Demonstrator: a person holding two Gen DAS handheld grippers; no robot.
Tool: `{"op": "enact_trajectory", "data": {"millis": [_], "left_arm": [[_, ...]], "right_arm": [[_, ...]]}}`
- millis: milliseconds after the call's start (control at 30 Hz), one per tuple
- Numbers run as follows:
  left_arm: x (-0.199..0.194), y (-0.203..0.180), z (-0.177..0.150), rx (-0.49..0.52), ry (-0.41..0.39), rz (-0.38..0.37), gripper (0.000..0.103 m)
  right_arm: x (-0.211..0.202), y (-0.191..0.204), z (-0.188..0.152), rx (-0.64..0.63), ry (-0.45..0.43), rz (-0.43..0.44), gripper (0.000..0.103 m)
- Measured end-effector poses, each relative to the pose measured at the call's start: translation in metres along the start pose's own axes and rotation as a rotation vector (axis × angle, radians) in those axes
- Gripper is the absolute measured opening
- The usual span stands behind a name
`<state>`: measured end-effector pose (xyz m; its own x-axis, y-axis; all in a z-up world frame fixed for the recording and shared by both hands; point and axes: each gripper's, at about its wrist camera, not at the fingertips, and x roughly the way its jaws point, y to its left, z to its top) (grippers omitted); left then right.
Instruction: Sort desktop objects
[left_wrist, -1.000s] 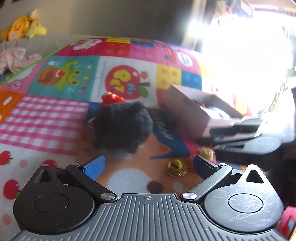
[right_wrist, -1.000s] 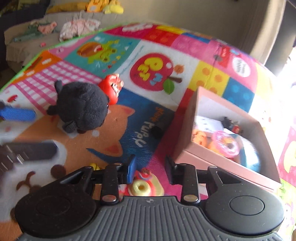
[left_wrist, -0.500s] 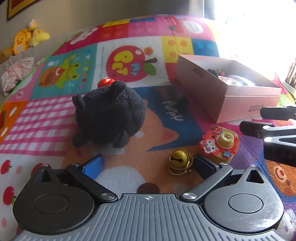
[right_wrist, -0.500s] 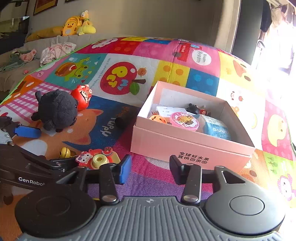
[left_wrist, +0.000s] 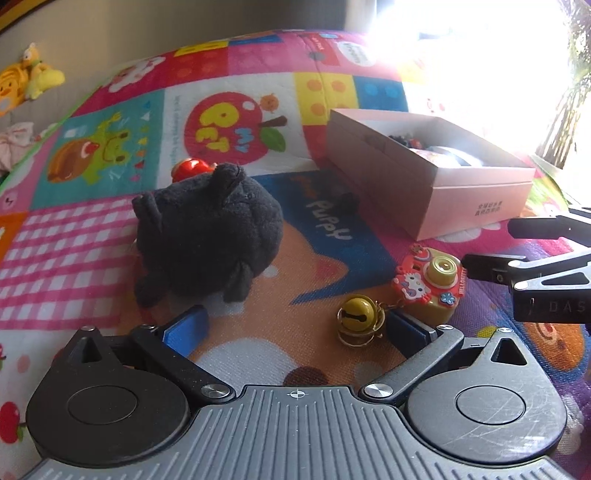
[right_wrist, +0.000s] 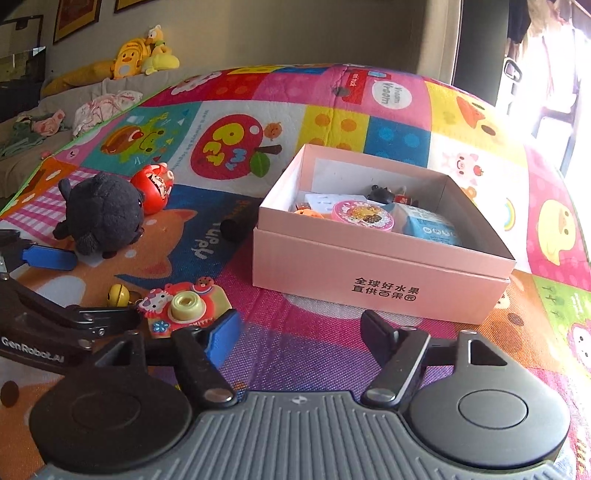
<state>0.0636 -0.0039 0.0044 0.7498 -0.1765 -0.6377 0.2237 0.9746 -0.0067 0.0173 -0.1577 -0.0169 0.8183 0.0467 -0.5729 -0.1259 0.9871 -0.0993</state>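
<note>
While both grippers hang low over the play mat (right_wrist: 332, 354), nothing is held yet, so the risks lie in the coming grasp.

Left gripper (left_wrist: 295, 328): jaws wide, empty; the yellow bell (left_wrist: 356, 314) sits just inside its right-hand finger, lower centre of the left wrist view.

Right gripper (right_wrist: 299, 325): jaws opening, nothing between them, only mat; it stands at the lower centre of its own view.

Toy camera (right_wrist: 184, 306): lower left of the right wrist view, just beside the right gripper's blue pad, linked by a ring to the bell.

Pink box (right_wrist: 373, 280): centre right, open, already holding several small things.

Black plush (left_wrist: 207, 229): centre left of the left wrist view, with a red doll (right_wrist: 153, 186) behind it.

Risk, tangle: bell and toy camera look chained together; lifting one would probably drag the other.

Risk, collision: the two grippers are near each other around the toy camera and could knock fingers.

Risk, miss: the right gripper is offset from the toy camera, so closing there would likely pinch mat only.
</note>
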Motion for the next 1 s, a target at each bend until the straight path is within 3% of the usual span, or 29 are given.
{"op": "enact_trajectory", "data": {"millis": [267, 833, 900, 1000], "left_arm": [[0.006, -0.016, 0.004, -0.036, 0.004, 0.088, 0.103], [0.007, -0.013, 0.004, -0.044, 0.005, 0.082, 0.103], [0.007, -0.014, 0.005, -0.043, 0.005, 0.082, 0.103], [0.007, -0.014, 0.005, -0.042, 0.005, 0.083, 0.103]], "right_arm": [[0.003, 0.0, 0.0, 0.003, 0.014, 0.008, 0.082], [0.0, 0.0, -0.002, 0.006, 0.003, -0.019, 0.091], [-0.003, -0.003, -0.003, 0.024, -0.015, -0.022, 0.099], [0.0, -0.006, -0.002, 0.041, -0.002, -0.005, 0.101]]}}
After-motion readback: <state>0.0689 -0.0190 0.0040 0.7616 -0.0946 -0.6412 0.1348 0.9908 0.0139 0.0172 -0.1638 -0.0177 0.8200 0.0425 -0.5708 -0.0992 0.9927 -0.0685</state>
